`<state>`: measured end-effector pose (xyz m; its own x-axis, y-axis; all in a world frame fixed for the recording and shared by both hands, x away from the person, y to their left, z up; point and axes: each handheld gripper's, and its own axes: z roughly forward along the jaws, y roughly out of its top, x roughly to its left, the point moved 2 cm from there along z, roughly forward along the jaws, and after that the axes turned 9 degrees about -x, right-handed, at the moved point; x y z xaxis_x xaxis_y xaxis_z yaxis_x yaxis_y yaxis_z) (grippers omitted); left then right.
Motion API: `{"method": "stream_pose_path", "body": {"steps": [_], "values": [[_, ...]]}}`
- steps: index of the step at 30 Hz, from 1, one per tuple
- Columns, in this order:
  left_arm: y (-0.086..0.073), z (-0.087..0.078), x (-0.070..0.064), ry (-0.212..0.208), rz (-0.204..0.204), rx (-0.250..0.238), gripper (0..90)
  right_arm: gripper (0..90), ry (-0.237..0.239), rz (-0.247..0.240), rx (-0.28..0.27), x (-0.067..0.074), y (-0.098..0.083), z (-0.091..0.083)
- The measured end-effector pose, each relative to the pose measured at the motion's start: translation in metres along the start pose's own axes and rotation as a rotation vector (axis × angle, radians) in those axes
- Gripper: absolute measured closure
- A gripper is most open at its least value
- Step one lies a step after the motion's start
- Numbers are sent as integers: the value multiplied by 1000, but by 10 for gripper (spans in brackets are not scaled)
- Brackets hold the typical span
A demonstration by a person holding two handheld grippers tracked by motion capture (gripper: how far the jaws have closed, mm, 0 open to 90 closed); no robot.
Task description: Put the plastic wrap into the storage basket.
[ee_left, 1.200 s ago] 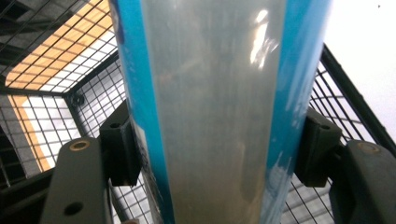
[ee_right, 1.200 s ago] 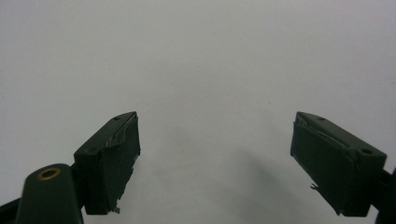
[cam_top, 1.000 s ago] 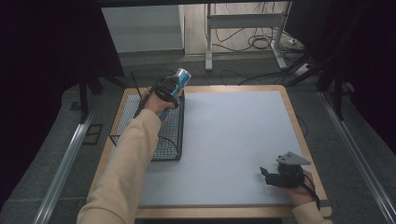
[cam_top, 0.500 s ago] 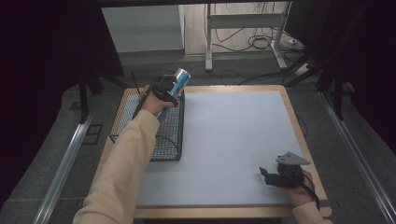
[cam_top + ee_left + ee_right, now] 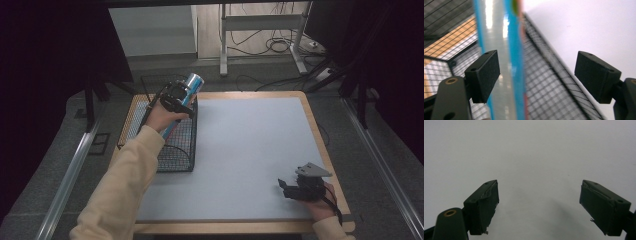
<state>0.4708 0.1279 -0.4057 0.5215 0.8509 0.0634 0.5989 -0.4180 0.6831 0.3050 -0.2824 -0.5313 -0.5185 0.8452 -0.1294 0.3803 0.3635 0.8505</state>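
1. Can: a slim blue and silver drink can, tilted, at the far right corner of the wire basket, top end poking above the rim. Can't tell if its bottom rests on the mesh.
2. Left gripper: jaws have just been opening and now stand approx. halfway apart. The can is between them, close by one pad, w/ the other pad well clear. No squeeze, so we read it as let go.
3. Right gripper: low by the near right corner of the table. Jaws wide apart, nothing between them, just grey mat ahead.
4. Handling, our guess: thin metal wall, smooth and glossy, so it's slippery and dents if pinched hard. Light if empty, a fair bit heavier if full; can't tell which. It rolls once it's on its side.
5. Where to grip: across the mid body, pads flat on opposite sides w/ moderate force. Avoid the top rim, where the pads would slide off.
6. Edges: the basket's wire rim and right wall sit just beside the can, so a tilted can may catch on the mesh. The table's far edge is near too.
7. Room: the grey mat right of the basket is wide and bare, so there's plenty of space to swing either arm. Left of the basket it's tight, w/ the table edge close.
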Motion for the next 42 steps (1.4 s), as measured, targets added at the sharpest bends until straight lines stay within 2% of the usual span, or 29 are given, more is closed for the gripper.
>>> {"method": "stream_pose_path", "body": {"steps": [3,6,10,17,22,26,30,35,39,42], "values": [[-2,-10,-11,-51,-6,-41,205,163,-1,0,-2,0,0,0],[-5,-18,-23,-74,11,-66,208,163,-3,0,-5,0,1,-1],[-10,-30,-40,-136,20,-109,210,163,-4,1,-8,0,1,-1],[-20,-45,-78,-214,77,-157,212,163,-6,-1,-10,0,2,-2],[-28,-50,-105,-261,127,-173,214,163,-5,-3,-10,1,2,-2],[-40,-46,-125,-303,150,-165,215,163,-4,-3,-11,1,2,-2],[-54,-38,-141,-309,174,-157,219,163,-4,-2,-10,1,2,-2],[-75,-24,-158,-348,178,-141,222,163,-3,-3,-6,0,2,-2],[-93,-11,-166,-365,188,-113,220,163,-3,-3,-7,0,1,-2],[-104,-3,-166,-366,165,-99,220,163,-4,-3,-6,0,1,-1]]}}
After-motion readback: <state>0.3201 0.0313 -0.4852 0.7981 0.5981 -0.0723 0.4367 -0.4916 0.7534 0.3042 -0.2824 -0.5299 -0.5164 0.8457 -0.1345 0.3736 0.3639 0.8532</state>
